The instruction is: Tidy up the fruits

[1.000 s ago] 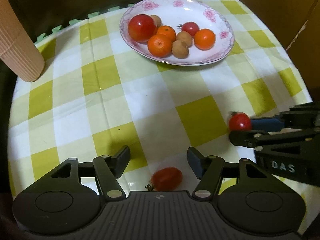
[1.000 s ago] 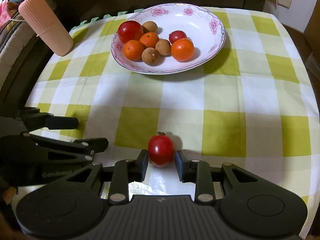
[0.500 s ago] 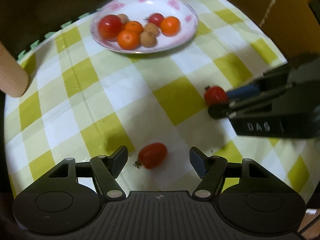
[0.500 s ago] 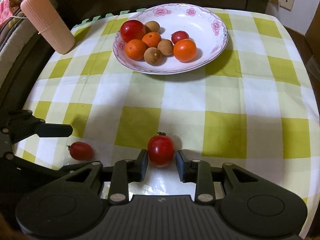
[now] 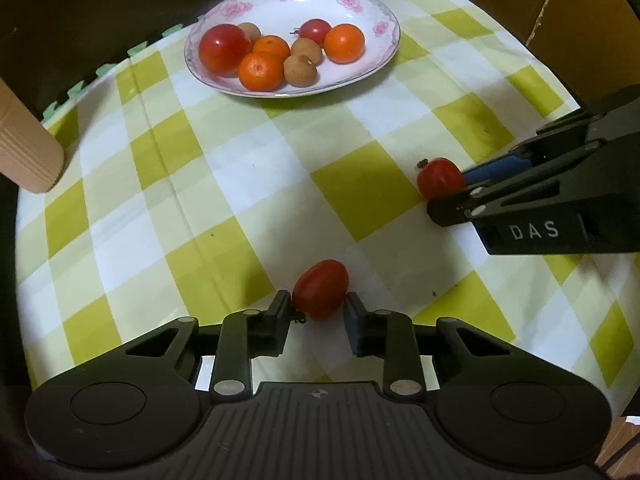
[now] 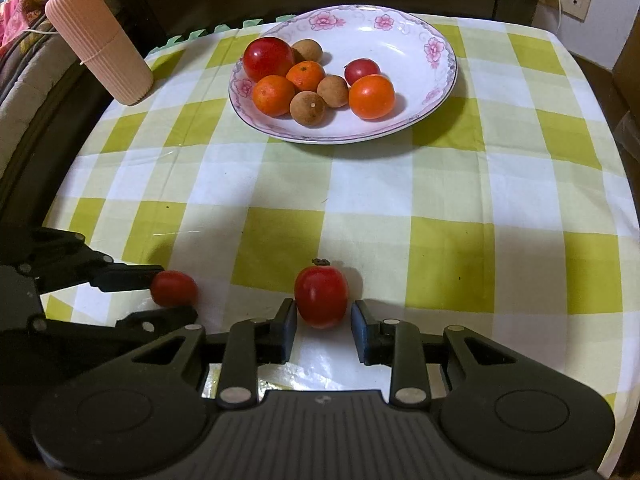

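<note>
The left hand-held gripper [image 5: 318,306] is pinching an oblong red plum tomato [image 5: 320,289], its two pads pressed against the fruit's sides low over the bench [image 5: 256,184], which is covered by a yellow-green and white checked cloth. In the right wrist view this same small tomato [image 6: 174,288] shows at about 9 o'clock from the frame's centre, held between the left tool's dark fingers.

The right hand-held gripper [image 6: 323,322] is closed on a rounder red tomato with a dried brown stem [image 6: 321,297]; the left pad touches it, and on the right side a thin dark gap or shadow makes contact harder to read. In the left wrist view that tomato [image 5: 440,178] sits at 3 o'clock, at the tips of the right tool, whose body bears the letters DAS.

A white shallow ceramic plate with pink flower print [image 6: 404,36] lies at 12 o'clock on the far half of the bench, well apart from both tomatoes. Gathered toward its left side are a large red tomato [image 6: 269,58], three orange mandarins [image 6: 371,96], three brown round longans [image 6: 307,108] and a small dark red cherry tomato [image 6: 362,71], most of them touching one another.

A pink ribbed cylindrical cup [image 6: 98,38] stands at 10 o'clock near the bench's far left edge, just beside the cloth's corner.
</note>
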The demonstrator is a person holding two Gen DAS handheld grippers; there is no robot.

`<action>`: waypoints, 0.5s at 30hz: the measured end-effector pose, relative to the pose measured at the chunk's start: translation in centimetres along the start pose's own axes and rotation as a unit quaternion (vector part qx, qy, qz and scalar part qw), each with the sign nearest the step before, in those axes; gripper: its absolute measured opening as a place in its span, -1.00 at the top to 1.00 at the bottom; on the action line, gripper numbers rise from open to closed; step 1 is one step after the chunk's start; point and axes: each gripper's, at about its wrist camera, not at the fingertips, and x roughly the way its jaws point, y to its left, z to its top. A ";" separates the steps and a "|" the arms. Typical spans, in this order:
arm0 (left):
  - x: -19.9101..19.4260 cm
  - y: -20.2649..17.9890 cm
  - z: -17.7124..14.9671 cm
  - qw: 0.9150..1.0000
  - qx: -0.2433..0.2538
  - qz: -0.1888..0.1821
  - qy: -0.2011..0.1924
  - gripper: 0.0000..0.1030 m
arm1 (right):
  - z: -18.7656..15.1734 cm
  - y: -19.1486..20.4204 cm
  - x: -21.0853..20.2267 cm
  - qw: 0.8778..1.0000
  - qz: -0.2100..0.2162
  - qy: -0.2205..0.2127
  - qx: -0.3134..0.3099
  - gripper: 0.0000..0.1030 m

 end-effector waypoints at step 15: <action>-1.0 -0.3 0.3 1.000 0.003 -0.001 -0.013 -0.39 | -0.3 -0.2 -0.4 1.000 0.000 -0.002 -0.005 0.45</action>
